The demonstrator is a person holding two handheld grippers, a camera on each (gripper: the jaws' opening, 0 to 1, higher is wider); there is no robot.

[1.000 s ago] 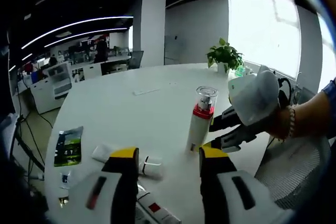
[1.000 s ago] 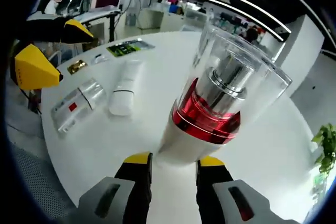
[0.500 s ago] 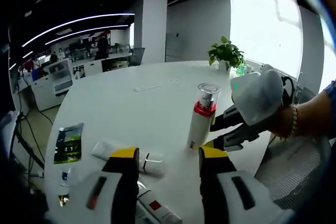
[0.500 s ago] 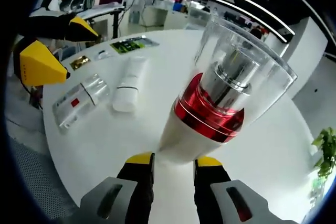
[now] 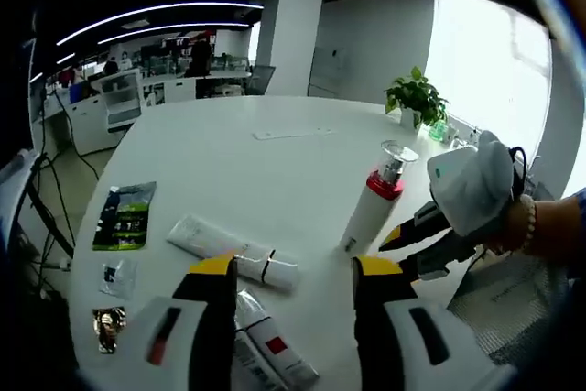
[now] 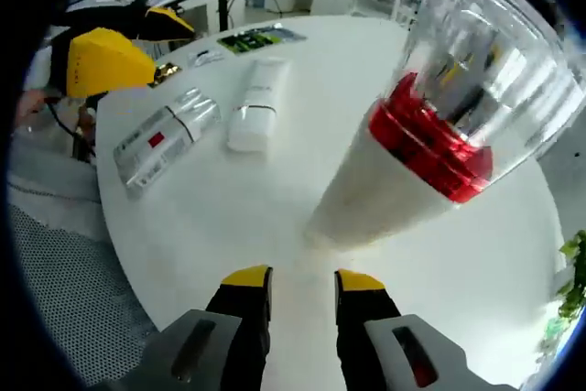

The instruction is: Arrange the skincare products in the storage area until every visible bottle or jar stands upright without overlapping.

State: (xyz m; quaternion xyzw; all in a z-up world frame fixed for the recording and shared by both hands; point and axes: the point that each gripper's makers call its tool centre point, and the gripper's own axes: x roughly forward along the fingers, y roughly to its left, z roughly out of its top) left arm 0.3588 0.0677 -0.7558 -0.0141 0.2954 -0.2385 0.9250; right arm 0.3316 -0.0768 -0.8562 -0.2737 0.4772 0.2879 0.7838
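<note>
Two products lie flat on the tabletop (image 5: pixel 275 171): a white tube (image 5: pixel 233 249) and a clear-capped tube (image 5: pixel 265 350), long axes running across my left tool (image 5: pixel 288 272), just beyond its open, empty jaws; I judge this arm nearer. One pump bottle (image 5: pixel 374 208) already stands upright to the right. My right tool (image 6: pixel 302 278) sits just short of its base, jaws apart, gripping nothing. Sachets (image 5: pixel 124 217) lie left, out of the way.
</note>
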